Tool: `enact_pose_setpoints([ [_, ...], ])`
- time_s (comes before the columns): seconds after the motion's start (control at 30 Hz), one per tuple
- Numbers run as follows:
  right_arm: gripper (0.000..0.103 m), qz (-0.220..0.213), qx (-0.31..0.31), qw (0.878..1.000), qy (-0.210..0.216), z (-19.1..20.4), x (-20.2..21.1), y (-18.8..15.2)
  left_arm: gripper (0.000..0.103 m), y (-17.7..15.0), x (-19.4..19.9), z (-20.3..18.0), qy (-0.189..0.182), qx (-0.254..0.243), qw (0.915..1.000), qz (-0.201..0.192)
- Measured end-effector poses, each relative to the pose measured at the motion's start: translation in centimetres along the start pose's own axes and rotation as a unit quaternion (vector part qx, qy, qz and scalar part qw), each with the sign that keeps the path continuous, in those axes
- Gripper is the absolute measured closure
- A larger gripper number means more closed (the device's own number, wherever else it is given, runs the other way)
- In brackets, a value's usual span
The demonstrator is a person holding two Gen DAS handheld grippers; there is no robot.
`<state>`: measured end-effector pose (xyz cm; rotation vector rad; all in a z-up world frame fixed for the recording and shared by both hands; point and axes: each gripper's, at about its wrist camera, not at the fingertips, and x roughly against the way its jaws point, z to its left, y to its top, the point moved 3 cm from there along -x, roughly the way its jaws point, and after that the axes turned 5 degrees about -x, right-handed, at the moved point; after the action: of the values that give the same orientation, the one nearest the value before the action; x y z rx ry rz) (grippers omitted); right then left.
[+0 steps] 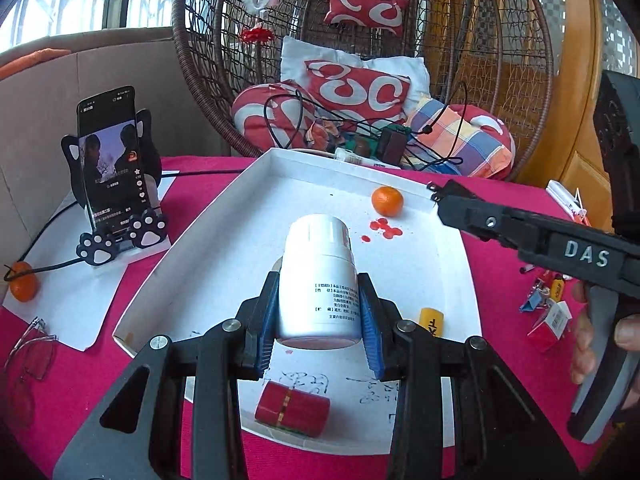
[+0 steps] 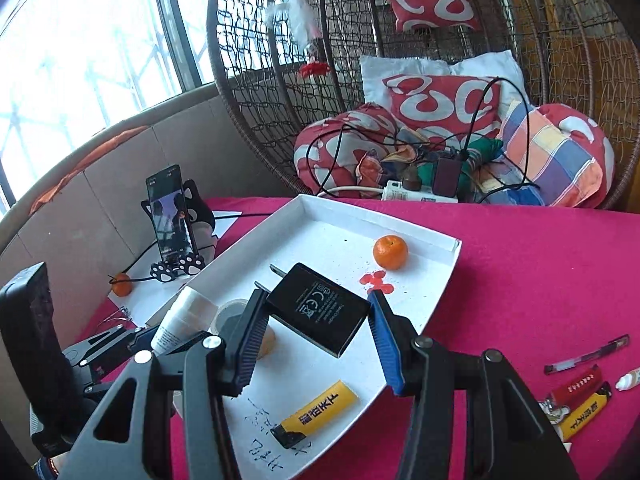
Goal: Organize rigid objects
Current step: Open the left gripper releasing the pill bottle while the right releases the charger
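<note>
A wicker hanging chair heaped with red-and-white cushions fills the top of both views, behind our desk (image 2: 540, 272) under its magenta cloth. At centre frame lies the shallow white cardboard tray (image 1: 224, 216). Our left claw (image 1: 320, 320) grips a white plastic pill bottle (image 1: 318, 280) over the tray's middle; our right claw (image 2: 316, 320) grips a flat black charger plug (image 2: 318, 307) above the tray. Already in the tray: a small orange mandarin (image 2: 390, 252), a yellow lighter (image 2: 316, 410) and a red cylinder (image 1: 292, 410). We judge both items are being carried in; next we should lower each onto bare tray floor and release. More small items wait on the cloth at lower right.
</note>
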<state>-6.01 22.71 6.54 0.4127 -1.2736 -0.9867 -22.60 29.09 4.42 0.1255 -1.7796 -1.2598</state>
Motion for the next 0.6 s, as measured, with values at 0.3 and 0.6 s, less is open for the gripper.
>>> enact_pose_setpoints([
  [0.3,0.041,0.034,-0.019,0.999,-0.022,-0.9,-4.4,-1.4,0.009,-0.4,-0.6,1.6,0.007,0.038,0.9993,-0.001],
  [0.6,0.0,-0.046,-0.057,0.997,-0.011,-1.8,1.3,-1.1,0.0,-1.4,2.5,1.2,0.0,0.074,0.9964,-0.041],
])
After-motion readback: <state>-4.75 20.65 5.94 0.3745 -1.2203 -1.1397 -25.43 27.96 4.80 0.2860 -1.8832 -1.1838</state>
